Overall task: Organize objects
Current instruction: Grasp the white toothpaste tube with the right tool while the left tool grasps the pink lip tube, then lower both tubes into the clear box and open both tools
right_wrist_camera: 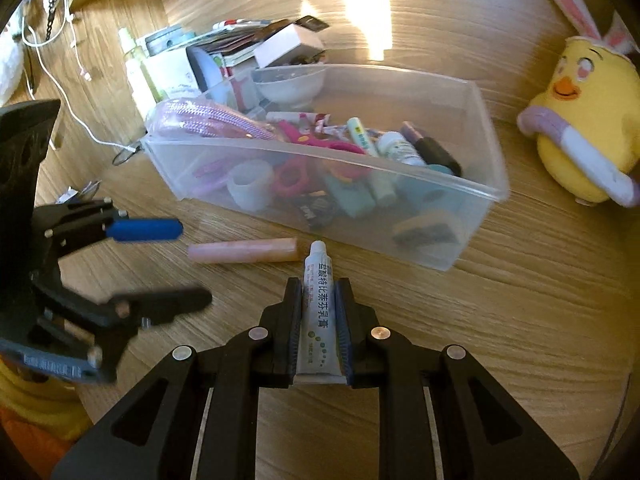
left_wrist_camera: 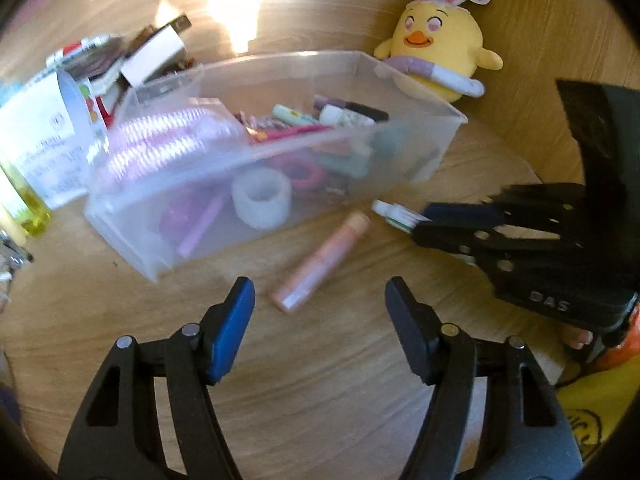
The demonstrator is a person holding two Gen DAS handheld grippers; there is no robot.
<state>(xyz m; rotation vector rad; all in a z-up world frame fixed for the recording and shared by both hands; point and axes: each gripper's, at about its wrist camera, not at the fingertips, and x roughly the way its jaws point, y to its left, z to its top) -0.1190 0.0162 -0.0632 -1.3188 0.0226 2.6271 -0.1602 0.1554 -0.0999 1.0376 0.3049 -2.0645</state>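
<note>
On the counter (right_wrist_camera: 440, 320), the left claw (left_wrist_camera: 320, 300) hangs released over the pink tube (left_wrist_camera: 320, 258) (not picked up), the clear bin (right_wrist_camera: 480, 196) is mostly loaded, the right claw (right_wrist_camera: 319, 292) clenches the white tube (right_wrist_camera: 318, 312).

Probably a home desk: a plush chick (right_wrist_camera: 580, 120) beside a bin (right_wrist_camera: 460, 240) of cosmetics, cables and boxes behind.

The table (right_wrist_camera: 480, 320) looks like matt wood grain. The bin (right_wrist_camera: 460, 224) is clear, smooth plastic. The chick toy (right_wrist_camera: 580, 120) is soft plush cloth. The white tube (right_wrist_camera: 320, 320) has a glossy printed skin.
</note>
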